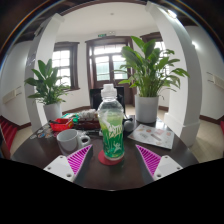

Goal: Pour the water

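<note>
Bottle between our fingers, near the counter's front edge

We see a clear plastic water bottle [111, 128] with a white cap and green label upright on the dark counter [120, 176], between our spread fingers [111, 160]; the pink pads [79, 158] flank its base, and we cannot tell whether they touch it, so we judge it not yet held; it looks light, smooth, thin-walled and squashable; we would clamp mid-label, gently; a white cup [69, 140] stands just beside it toward the left edge.

A clear plastic bottle [110, 125] with a white cap and green label stands upright at the frame's centre, between the pink pads. A white cup [70, 141] sits left of it.
</note>
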A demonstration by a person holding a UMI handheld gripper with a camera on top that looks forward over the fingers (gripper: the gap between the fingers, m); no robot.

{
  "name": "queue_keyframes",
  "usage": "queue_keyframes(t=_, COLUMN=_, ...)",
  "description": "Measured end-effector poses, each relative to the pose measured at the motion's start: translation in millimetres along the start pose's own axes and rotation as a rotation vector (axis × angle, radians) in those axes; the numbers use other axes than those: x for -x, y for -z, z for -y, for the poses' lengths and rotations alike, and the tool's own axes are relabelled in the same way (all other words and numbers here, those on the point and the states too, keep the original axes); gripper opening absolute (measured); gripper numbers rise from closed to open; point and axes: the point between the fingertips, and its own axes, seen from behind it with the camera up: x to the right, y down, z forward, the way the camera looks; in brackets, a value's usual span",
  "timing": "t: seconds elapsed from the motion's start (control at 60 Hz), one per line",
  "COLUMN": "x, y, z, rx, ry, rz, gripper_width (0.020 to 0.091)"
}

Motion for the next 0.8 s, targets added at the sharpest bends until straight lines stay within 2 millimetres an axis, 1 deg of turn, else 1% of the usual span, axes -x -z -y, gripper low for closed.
queue_keyframes(t=0.067, x=7.0, y=34.7, z=-6.0, rx=0.028, ry=-0.004, rz=-0.001, gripper_width=0.0854)
queue_keyframes(t=0.183, x=15.6, y=86.1, z=-12.0, rx=0.095, ry=0.011, rz=-0.021, gripper_width=0.0854)
queue_keyframes(t=0.217, x=18.2, y=98.9, z=-9.6, rx=0.098, ry=0.02, rz=-0.028, gripper_width=0.0854)
queue_keyframes(t=0.283, x=18.4, y=117.6, z=-4.1, rx=0.09, ry=0.032, rz=-0.055, gripper_width=0.0856)
queue_keyframes(t=0.333, x=22.8, y=134.0, z=2.5, rx=0.077, ry=0.048, rz=-0.066, gripper_width=0.0857)
queue_keyframes(t=0.4, x=28.9, y=147.3, z=6.5, rx=0.066, ry=0.074, rz=-0.071, gripper_width=0.0857)
queue_keyframes(t=0.483, x=36.9, y=162.6, z=15.0, rx=0.042, ry=0.063, rz=-0.074, gripper_width=0.0857)
queue_keyframes(t=0.567, x=47.3, y=174.3, z=23.6, rx=0.025, ry=0.059, rz=-0.06, gripper_width=0.0855)
queue_keyframes(t=0.683, x=56.3, y=182.5, z=28.4, rx=0.008, ry=0.076, rz=-0.053, gripper_width=0.0854)
queue_keyframes(t=0.8, x=70.9, y=187.7, z=33.7, rx=-0.001, ry=0.059, rz=-0.027, gripper_width=0.0855)
